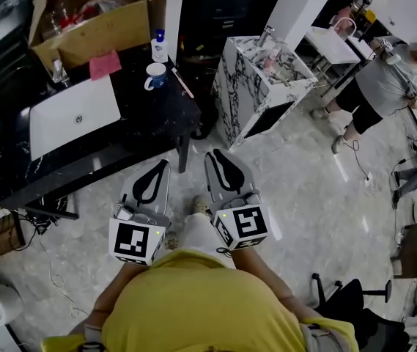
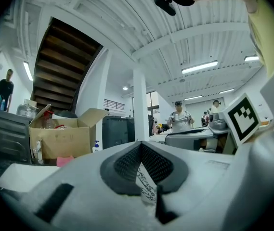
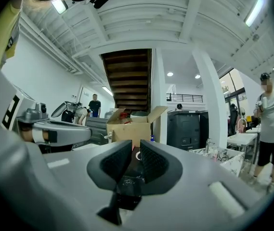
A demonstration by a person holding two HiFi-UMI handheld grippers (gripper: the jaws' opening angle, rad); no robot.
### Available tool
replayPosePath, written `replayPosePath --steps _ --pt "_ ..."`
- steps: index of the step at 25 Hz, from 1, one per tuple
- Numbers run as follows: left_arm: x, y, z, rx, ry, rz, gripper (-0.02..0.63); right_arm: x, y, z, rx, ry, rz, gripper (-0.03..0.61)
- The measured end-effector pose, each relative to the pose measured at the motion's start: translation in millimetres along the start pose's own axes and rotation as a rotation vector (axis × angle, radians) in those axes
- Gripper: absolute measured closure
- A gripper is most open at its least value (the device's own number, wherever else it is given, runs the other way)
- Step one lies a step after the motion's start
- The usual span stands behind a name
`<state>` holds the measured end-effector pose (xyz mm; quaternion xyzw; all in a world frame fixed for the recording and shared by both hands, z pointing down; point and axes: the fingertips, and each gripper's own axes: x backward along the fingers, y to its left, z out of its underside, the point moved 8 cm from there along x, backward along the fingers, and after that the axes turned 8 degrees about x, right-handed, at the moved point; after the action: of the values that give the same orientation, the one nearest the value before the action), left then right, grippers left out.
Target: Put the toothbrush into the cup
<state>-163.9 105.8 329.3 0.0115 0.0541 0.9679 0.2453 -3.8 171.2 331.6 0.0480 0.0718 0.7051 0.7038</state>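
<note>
I'm counting two: left gripper (image 1: 152,183), right gripper (image 1: 226,171). Ahead of them, one cup (image 1: 156,75), one toothbrush (image 1: 182,83), one bottle (image 1: 160,48) and one cardboard box (image 1: 94,20) are sitting on one black table (image 1: 157,116).

Black table (image 1: 157,119) bearing an open cardboard box (image 1: 91,22), a pink cloth (image 1: 105,63) and a white flat panel (image 1: 75,116); marble-patterned cabinet (image 1: 256,86) beside it; person (image 1: 384,86) standing far right.

Yellow shirt (image 1: 201,303), pale grey left tool (image 1: 163,164) and right tool (image 1: 214,155), black textured pads (image 3: 115,163), white cubes (image 1: 136,242) bearing black square markers
</note>
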Motion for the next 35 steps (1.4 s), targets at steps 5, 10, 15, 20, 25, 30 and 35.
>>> replayPosePath --steps 5,10,15,20,25,30,35 --pt "-30 23 0 0.0 -0.012 -0.02 0.611 -48 -19 7 -0.011 -0.015 -0.042 0.514" --pt "-77 60 -9 0.001 -0.042 -0.07 0.611 -118 -45 9 -0.007 -0.029 -0.104 0.514" --pt "-139 95 -20 0.015 -0.048 -0.125 0.611 -192 -80 13 0.006 -0.011 -0.175 0.512" --pt "-198 126 -23 0.027 -0.053 -0.182 0.611 -262 -114 27 0.025 0.027 -0.264 0.509" --pt "-243 152 -15 0.035 -0.06 -0.254 0.611 -323 -138 44 0.056 0.052 -0.372 0.506" --pt "-272 166 -1 0.048 -0.059 -0.309 0.611 -363 -151 63 0.084 0.082 -0.469 0.505" --pt "-287 174 14 0.062 -0.019 -0.337 0.611 -383 -157 90 0.094 0.154 -0.512 0.5"
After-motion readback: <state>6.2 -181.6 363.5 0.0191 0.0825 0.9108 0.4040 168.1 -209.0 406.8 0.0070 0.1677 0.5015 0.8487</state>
